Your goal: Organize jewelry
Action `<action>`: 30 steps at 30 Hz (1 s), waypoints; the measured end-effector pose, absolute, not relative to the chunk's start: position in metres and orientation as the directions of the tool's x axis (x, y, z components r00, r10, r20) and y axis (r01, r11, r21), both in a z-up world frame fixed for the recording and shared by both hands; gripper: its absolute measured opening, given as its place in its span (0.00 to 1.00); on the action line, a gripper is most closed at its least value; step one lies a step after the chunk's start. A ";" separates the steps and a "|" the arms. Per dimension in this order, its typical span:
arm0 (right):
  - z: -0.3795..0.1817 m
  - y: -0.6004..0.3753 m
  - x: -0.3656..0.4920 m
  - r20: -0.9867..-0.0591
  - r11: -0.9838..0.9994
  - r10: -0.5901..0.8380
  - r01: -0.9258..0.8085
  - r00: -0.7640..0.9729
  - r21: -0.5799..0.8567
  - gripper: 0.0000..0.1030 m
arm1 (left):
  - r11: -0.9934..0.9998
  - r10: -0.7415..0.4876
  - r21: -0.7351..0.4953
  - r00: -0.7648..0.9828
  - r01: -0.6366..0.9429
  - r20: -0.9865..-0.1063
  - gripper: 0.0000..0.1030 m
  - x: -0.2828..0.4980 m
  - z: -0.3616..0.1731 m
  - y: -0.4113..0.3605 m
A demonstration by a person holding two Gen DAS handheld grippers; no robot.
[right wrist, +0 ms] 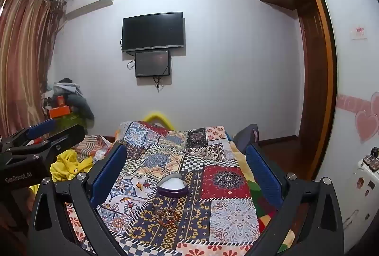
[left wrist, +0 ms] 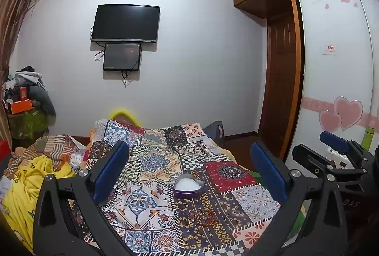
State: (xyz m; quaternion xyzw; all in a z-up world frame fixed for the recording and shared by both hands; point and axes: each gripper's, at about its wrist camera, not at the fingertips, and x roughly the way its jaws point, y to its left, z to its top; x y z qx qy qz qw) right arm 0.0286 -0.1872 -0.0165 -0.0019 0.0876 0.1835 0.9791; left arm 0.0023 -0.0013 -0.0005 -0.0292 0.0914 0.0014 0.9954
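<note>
Jewelry, lower centre of frame, lies loose on quilt before heart-shaped box. Likely light, thin, tangly, slippery; pinch a ring edge. Left gripper and right gripper both spread, empty.

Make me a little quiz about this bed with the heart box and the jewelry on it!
1. True or false: the heart box has its lid on.
2. Where does the jewelry lie? A) inside the box B) on the quilt, nearer the cameras than the box C) in the left gripper
3. Fill in: both the left gripper and the right gripper are ____ and hold nothing.

Key: 1. False, it is open and shows a white inside. 2. B. 3. open.
</note>
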 end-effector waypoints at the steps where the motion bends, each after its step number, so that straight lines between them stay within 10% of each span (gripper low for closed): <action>1: -0.016 -0.188 0.029 -0.163 0.931 0.363 -0.362 0.917 0.035 0.97 | 0.998 -0.001 -0.057 0.983 -0.010 -0.184 1.00 0.003 -0.001 -0.002; 30: -0.016 -0.189 0.030 -0.184 0.930 0.365 -0.365 0.913 0.035 0.97 | 0.997 0.005 -0.069 0.982 -0.018 -0.188 1.00 0.004 -0.003 0.003</action>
